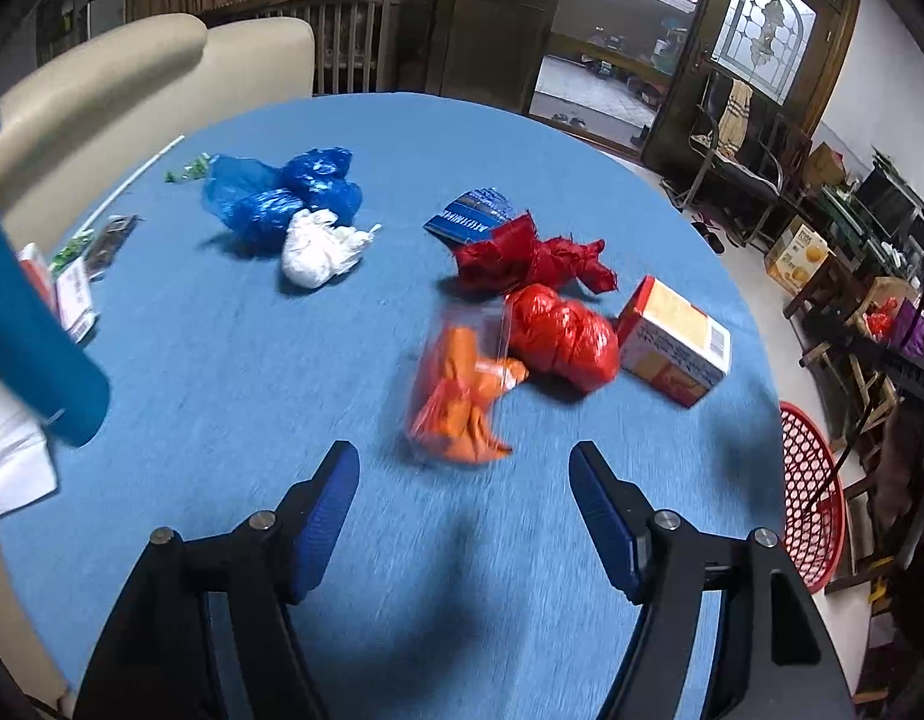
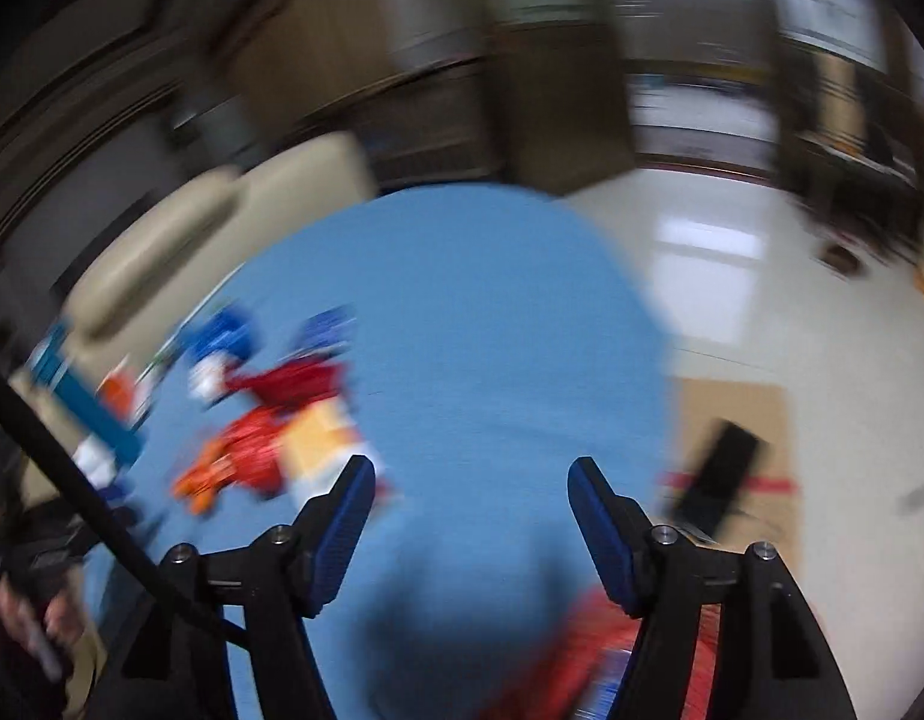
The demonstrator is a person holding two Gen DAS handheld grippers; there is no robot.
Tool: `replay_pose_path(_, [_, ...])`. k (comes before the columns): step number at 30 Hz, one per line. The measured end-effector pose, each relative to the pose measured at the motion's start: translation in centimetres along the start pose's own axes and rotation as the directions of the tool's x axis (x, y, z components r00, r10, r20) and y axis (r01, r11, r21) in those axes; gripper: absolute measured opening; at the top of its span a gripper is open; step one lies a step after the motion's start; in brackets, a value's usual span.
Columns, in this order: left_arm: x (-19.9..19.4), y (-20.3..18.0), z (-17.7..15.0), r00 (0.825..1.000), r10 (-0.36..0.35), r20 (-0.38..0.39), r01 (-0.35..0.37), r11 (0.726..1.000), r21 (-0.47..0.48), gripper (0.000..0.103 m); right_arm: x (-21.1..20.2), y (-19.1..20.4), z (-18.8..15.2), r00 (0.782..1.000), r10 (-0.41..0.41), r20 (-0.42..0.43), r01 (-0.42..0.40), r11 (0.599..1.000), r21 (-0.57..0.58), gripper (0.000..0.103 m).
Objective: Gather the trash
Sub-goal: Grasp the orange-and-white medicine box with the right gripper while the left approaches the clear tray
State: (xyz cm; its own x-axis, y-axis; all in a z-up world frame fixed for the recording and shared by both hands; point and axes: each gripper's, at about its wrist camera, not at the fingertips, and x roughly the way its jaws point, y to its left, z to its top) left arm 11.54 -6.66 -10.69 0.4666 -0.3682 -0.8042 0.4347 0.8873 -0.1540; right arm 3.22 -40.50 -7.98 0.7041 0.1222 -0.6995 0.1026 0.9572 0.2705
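Since the trash is spread over the blue bench [image 1: 234, 420], the left gripper [image 1: 462, 510] hangs half open and empty near the orange bag [image 1: 462, 402]. The right gripper [image 2: 471, 516] is half open and empty too, with the red basket [image 1: 813, 498] waiting beside the bench.

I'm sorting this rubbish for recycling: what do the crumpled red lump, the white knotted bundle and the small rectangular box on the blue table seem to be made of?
Crumpled red lump: probably thin plastic film, glossy, with shiny creases.
White knotted bundle: likely thin plastic bag, soft folds and a twisted end; tissue cannot be ruled out.
Small rectangular box: printed cardboard, matte, with sharp folded edges and a barcode.
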Motion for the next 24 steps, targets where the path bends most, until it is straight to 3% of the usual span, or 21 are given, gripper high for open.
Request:
replay_pose_path(2, [0.6,0.0,0.5,1.000,-0.015,-0.005,0.015,1.000,0.005,0.073,2.1,2.6,0.0,0.998,0.055,-0.036,-0.057,0.996,-0.068,0.071])
replay_pose_path(6, [2.0,0.5,1.3,0.999,-0.037,-0.025,0.037,0.999,0.013,0.073,5.9,5.5,-0.1,0.995,0.067,-0.077,-0.078,0.986,-0.149,0.073])
replay_pose_path(15, [5.7,2.1,2.5,0.980,-0.174,-0.100,0.168,0.984,-0.065,0.072,10.4,6.0,0.0,0.992,0.044,-0.115,-0.062,0.986,-0.156,0.073])
replay_pose_path(17, [5.7,2.3,2.4,0.979,-0.183,-0.093,0.176,0.982,-0.075,0.045,10.5,6.1,-0.2,0.993,0.046,-0.106,-0.062,0.986,-0.156,0.058])
replay_pose_path(24, [3.5,2.6,1.7,0.993,-0.107,-0.042,0.104,0.993,-0.053,0.045,8.7,6.3,-1.4,0.996,0.045,-0.082,-0.055,0.991,-0.121,0.054])
